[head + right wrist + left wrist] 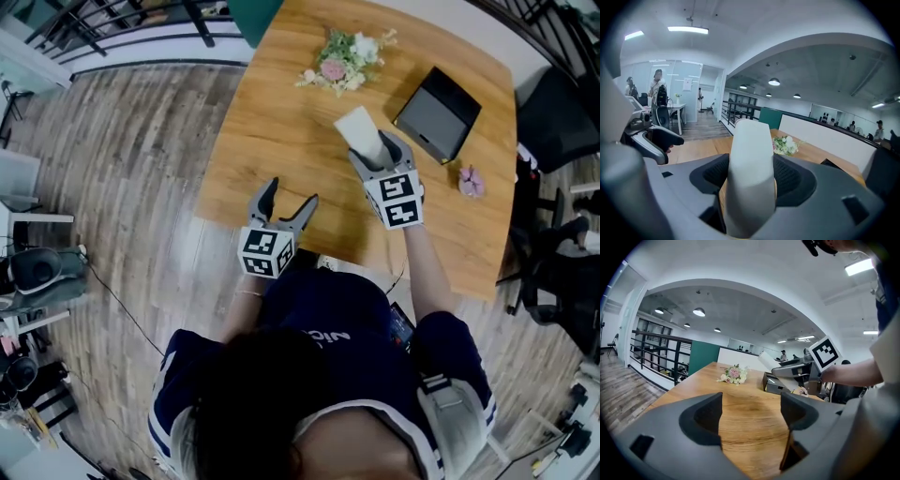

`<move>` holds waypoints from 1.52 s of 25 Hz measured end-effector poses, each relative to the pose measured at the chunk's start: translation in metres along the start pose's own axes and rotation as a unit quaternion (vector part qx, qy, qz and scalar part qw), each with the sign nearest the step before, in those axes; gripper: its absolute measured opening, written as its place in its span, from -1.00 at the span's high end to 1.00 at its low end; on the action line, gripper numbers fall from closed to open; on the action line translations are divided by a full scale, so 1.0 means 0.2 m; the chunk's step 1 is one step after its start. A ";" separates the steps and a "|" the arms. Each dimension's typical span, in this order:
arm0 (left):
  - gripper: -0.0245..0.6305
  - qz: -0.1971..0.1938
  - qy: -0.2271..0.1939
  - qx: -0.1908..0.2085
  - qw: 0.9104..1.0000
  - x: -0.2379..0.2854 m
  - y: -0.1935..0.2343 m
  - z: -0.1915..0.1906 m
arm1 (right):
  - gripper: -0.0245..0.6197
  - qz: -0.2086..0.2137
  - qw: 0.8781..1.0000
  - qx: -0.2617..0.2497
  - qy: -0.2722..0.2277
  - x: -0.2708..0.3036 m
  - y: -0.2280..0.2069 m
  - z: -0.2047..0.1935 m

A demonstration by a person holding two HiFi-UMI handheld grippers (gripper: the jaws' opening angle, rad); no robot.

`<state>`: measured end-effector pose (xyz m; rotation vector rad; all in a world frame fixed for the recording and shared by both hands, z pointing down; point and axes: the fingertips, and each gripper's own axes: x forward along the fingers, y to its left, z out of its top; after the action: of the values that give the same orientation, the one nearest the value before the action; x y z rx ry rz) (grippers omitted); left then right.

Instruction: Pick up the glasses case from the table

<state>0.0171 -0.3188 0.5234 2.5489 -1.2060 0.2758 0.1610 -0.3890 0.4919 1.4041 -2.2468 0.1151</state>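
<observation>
The white glasses case (360, 132) is held above the wooden table (272, 141) by my right gripper (380, 150), whose jaws press on both its sides. In the right gripper view the glasses case (751, 173) stands long and pale between the dark pads, tilted up and away. From the left gripper view I see the glasses case (769, 363) lifted off the table at the right. My left gripper (286, 208) hangs open over the table's near edge, nothing between its jaws (751, 416).
A small bouquet of flowers (344, 60) lies at the table's far side. A dark grey box (437, 112) sits to the right of the case, and a small pink object (471, 181) lies near the right edge. Black chairs (562, 253) stand to the right.
</observation>
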 end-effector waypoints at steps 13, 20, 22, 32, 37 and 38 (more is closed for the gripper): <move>-0.26 -0.021 -0.002 0.004 1.000 0.00 -0.13 -0.01 | -0.01 -0.091 0.989 0.091 -0.071 -0.44 0.05 -0.19; -0.26 -0.025 0.000 0.006 1.000 -0.01 -0.14 -0.02 | -0.01 -0.110 0.984 0.135 -0.042 -0.55 0.13 -0.40; -0.26 -0.026 0.000 0.007 1.000 -0.01 -0.15 -0.02 | -0.01 -0.113 0.983 0.137 -0.040 -0.56 0.13 -0.42; 0.18 -0.036 -0.012 0.020 0.999 0.01 -0.20 0.03 | -0.01 -0.112 0.985 0.125 -0.048 -0.55 0.12 -0.38; 0.86 -0.032 -0.019 0.019 0.999 0.02 -0.18 0.06 | -0.01 -0.108 0.986 0.121 -0.049 -0.52 0.11 -0.36; 0.91 -0.032 -0.018 0.019 0.999 0.03 -0.18 0.06 | -0.01 -0.108 0.985 0.122 -0.050 -0.51 0.10 -0.36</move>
<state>0.0483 -0.3058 0.5073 2.6317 -1.1391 0.2413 0.2051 -0.2716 0.5135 1.8095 -2.2002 0.2596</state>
